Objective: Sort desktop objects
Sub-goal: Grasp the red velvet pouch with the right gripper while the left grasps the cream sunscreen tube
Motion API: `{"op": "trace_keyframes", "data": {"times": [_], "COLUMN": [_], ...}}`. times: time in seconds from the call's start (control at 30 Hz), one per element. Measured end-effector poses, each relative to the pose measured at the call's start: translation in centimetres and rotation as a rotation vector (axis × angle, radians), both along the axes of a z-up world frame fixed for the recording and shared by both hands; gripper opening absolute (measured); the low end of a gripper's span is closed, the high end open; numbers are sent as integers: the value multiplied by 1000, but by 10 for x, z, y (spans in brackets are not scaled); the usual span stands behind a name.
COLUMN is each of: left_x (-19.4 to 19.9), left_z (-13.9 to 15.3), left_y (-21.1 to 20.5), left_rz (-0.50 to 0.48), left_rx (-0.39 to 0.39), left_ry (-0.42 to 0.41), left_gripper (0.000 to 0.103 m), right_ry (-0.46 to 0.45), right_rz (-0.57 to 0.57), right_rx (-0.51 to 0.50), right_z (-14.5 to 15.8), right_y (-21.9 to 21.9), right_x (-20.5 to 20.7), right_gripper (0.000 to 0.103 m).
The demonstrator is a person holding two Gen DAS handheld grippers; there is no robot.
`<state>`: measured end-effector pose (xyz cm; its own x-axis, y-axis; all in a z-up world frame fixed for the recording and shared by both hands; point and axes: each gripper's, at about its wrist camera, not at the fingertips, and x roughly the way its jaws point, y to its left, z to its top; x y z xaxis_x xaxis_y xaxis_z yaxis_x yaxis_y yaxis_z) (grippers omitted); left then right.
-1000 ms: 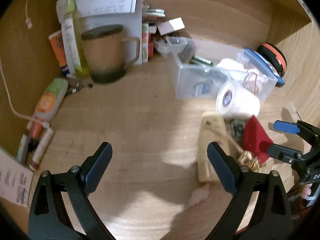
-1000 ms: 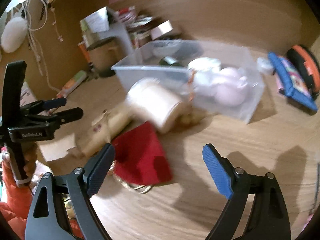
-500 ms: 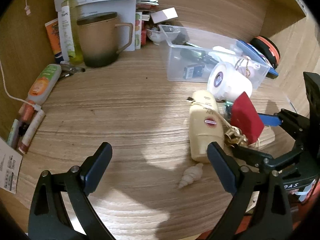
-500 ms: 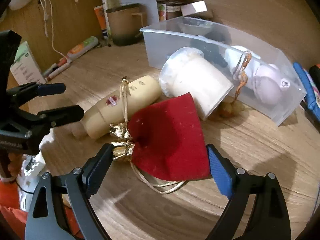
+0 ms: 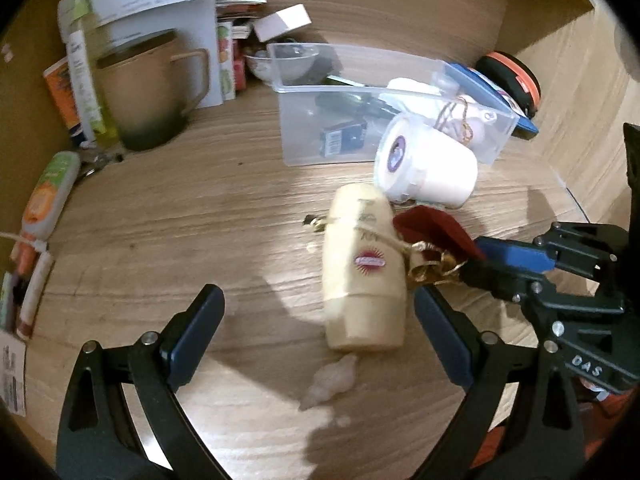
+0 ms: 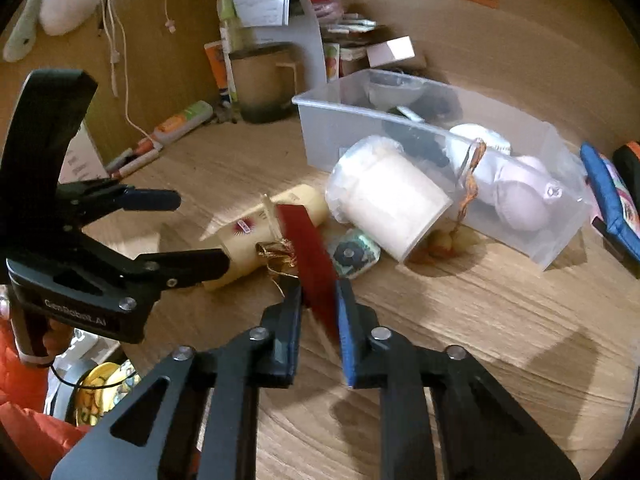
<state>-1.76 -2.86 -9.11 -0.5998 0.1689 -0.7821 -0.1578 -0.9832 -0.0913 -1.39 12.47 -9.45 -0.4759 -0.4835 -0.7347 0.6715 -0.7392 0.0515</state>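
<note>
Left wrist view: the left gripper [image 5: 316,332] is wide open and holds nothing. A cream bottle [image 5: 362,268] lies on the desk [image 5: 180,224] between its fingers, nearer the right one. A small pale shell [image 5: 330,380] lies just below the bottle's cap. Right of the bottle is the red pouch [image 5: 434,230] with its gold string [image 5: 428,266]. The right gripper [image 5: 486,260] comes in from the right and its tips meet the pouch, but from here you cannot see how tight it is. Past the bottle a white tub [image 5: 428,168] lies on its side against a clear box [image 5: 384,108]. Far off to the left stands a brown mug [image 5: 148,92]. An orange tube [image 5: 48,196] lies by the left edge.

Right wrist view: here the grip is plain. The right gripper [image 6: 318,316] is closed on the pouch [image 6: 310,264], which stands on edge between the two fingers. Its gold string [image 6: 278,254] hangs to the left, touching the bottle [image 6: 260,236]. This view also shows a small round thing [image 6: 352,254] just ahead of the gripper, between the pouch and the tub [image 6: 388,204]; the pouch hides it in the other view. The box [image 6: 432,152] sits behind the tub with pale round things in it. The left gripper [image 6: 184,232] is on the left, open, with its lower finger by the bottle's cap.
</note>
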Motion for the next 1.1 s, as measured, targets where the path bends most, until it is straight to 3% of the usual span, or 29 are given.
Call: {"op": "trace_keyframes", "data": {"times": [0.27, 0.53, 0.6, 0.77, 0.97, 1.03, 1.1], "left_x": [-15, -19, -20, -27, -33, -33, -34], "left_z": [-7, -9, -10, -12, -9, -9, -9], "left_y": [15, 18, 18, 22, 28, 28, 27], "left_rz": [-31, -47, -49, -56, -80, -76, -73], "left_rx": [-59, -73, -75, -92, -89, -89, -80], "left_ry": [-22, -26, -30, -29, -19, -18, -16], "left_gripper": [97, 96, 92, 71, 48, 48, 48], "right_ry": [-3, 18, 27, 43, 4, -34, -72], "right_rz": [-8, -101, -125, -150, -152, -142, -132], "right_rx": [-25, -81, -89, -103, -99, -99, -90], "right_z": [2, 22, 26, 33, 27, 21, 14], "right_y": [10, 48, 58, 74, 78, 79, 77], "right_x": [-3, -9, -11, -10, -17, -20, -23], "right_gripper": [10, 5, 5, 5, 6, 6, 17]}}
